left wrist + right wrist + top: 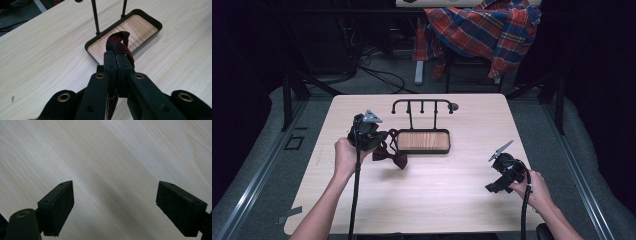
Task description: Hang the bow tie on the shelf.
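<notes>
Bow tie (390, 155) hung from the left gripper (379, 141), jaws clamped on its strap, lifted just left of the hook stand's tray (422, 140), probably for hanging. Right gripper (492, 172) idled over the counter (437, 200), jaws wide, empty.

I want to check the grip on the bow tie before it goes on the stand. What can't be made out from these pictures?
- Bow tie, high view: the pinched strap end is hidden behind the left claw.
- Bow tie, left claw view: only a strap loop shows; the bow hangs hidden under the claw.
- Stand, left claw view: hook tops cut off by the top edge.
- Right claw, high view: its tips are too small and dark to read.
</notes>
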{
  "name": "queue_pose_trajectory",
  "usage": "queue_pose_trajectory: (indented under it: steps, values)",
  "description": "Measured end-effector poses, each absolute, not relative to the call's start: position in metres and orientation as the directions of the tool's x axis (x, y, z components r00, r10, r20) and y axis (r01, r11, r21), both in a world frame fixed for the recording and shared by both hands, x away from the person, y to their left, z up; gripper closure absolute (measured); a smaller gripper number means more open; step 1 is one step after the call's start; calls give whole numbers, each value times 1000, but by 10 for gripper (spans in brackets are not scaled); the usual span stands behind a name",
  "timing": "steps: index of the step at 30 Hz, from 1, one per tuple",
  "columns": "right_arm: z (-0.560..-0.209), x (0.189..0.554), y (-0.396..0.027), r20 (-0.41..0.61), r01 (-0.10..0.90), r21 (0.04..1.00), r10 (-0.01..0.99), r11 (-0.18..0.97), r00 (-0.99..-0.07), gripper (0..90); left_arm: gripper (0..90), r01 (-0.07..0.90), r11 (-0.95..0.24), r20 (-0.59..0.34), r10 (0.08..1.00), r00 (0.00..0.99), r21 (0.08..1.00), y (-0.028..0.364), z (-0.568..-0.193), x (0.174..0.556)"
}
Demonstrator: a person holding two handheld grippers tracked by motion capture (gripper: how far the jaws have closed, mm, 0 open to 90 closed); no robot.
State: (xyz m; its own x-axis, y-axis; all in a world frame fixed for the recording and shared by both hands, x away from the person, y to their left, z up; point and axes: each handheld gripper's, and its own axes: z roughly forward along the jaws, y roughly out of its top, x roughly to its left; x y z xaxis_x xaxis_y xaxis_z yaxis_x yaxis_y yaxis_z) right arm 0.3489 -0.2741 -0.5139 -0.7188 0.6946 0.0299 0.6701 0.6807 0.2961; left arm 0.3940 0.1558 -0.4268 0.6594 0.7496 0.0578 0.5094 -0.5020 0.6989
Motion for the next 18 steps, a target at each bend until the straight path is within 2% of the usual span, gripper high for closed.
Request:
queue_pose_trajectory:
  steps: [18]
  values:
    - [-514,349,-274,28,671,295,696,680,-717,146,887,497,-500,85,760,644,709,157,-408,413]
